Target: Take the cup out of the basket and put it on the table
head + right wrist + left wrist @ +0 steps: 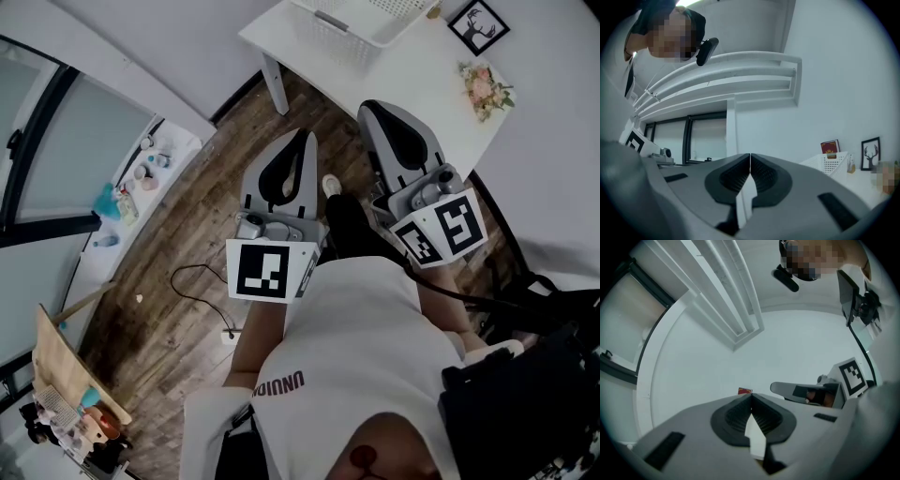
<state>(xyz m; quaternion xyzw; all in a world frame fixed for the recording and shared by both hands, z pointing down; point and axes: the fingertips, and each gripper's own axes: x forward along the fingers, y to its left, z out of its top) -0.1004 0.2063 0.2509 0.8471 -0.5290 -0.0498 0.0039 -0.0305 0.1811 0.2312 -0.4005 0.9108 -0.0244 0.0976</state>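
White tabletop (422, 94) at twelve o'clock carries the basket (342, 42), its mesh hiding the cup; left hand-held gripper (750, 398) and right hand-held gripper (750, 158) are both pressed together, empty, so reaching in unopened could topple the cup or shove the light basket.

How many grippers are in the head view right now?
2. The left gripper is at centre over the wood floor; the right gripper is beside it, nearer the white table. Both are shut and empty.

Wood floor (178, 258), white walls (150, 42), black-framed window (37, 159) — white table (417, 89), framed deer picture (478, 26)
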